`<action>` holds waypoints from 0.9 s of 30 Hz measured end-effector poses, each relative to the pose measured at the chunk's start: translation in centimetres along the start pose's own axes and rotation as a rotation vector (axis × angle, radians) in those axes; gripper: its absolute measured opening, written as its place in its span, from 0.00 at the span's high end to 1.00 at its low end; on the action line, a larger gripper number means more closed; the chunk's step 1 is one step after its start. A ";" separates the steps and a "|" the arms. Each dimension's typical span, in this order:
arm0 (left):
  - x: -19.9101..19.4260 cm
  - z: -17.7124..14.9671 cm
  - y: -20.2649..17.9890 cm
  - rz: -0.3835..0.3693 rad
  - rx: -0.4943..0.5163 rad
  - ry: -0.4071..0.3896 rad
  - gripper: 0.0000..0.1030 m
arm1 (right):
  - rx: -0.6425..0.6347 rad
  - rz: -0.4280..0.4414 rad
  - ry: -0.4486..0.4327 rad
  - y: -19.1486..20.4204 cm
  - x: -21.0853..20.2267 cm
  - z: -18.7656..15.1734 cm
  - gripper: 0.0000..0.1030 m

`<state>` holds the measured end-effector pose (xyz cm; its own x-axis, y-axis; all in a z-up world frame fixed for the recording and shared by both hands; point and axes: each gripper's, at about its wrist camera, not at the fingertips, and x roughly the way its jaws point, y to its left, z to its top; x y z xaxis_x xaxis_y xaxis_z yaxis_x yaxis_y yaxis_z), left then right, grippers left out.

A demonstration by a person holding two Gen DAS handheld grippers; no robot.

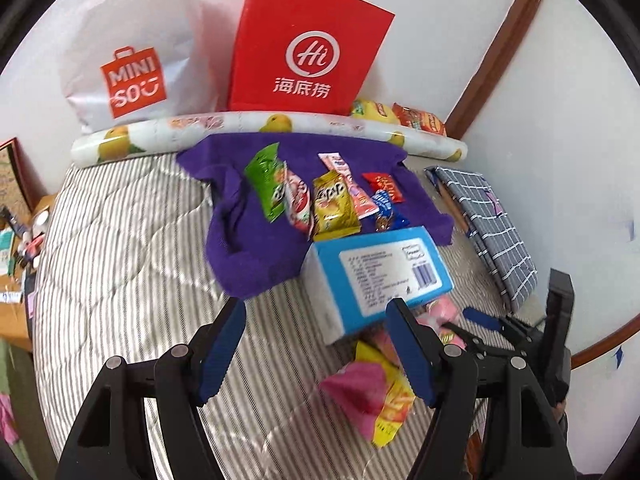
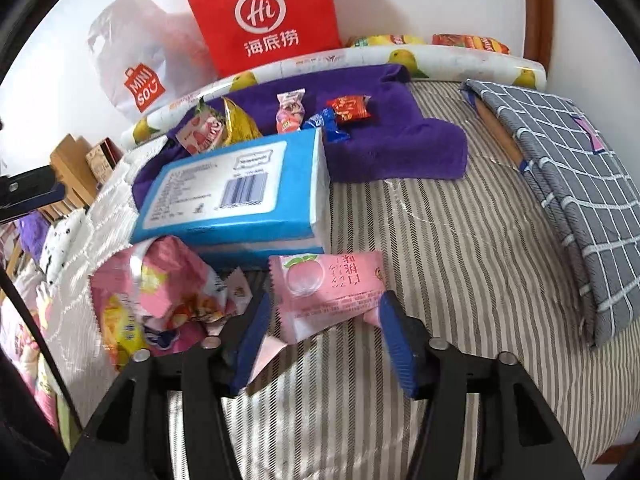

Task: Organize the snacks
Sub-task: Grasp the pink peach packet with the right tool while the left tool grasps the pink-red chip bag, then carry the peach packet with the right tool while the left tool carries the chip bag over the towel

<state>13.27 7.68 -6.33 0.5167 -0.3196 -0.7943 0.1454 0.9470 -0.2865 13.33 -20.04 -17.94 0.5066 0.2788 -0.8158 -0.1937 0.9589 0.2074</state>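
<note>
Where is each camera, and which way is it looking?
Left wrist view: sits on the left gripper, looking down along its open blue fingers at the striped bed, purple towel and blue box; the right gripper shows at the right.
Right wrist view: sits on the right gripper, looking down at a pink peach packet between its open fingers.
Both share the blue box, purple towel and red bag.

A striped quilt (image 1: 132,240) covers the bed. Along its far edge lies a fruit-printed roll (image 1: 240,128), with a red paper bag (image 1: 308,48) and a white plastic bag (image 1: 132,52) standing behind it. A folded grey checked cloth (image 2: 560,184) sits at the right edge. Beyond the left edge, blurred, is perhaps a cluttered wooden desk (image 1: 20,216).
</note>
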 end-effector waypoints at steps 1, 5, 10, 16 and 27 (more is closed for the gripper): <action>-0.1 -0.3 0.1 0.001 0.000 0.000 0.31 | -0.003 -0.009 -0.002 0.0 0.3 0.1 0.34; -0.4 -1.1 0.0 0.002 -0.009 0.002 0.31 | -0.002 0.007 0.027 -0.3 2.1 0.4 0.30; -0.2 -1.9 -0.3 0.003 0.000 0.006 0.31 | -0.053 -0.025 0.020 0.2 3.4 0.3 0.30; 1.6 -4.0 -0.5 -0.019 0.000 0.061 0.31 | -0.061 -0.020 -0.023 0.1 2.9 0.0 0.43; 4.9 -6.7 -1.3 -0.193 -0.104 0.142 0.26 | -0.015 0.007 -0.080 -2.1 -1.0 -0.2 0.43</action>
<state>9.98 4.66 -13.41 0.3633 -0.5022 -0.7847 0.1384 0.8620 -0.4876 13.12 -22.37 -17.70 0.5706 0.2893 -0.7685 -0.2095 0.9562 0.2044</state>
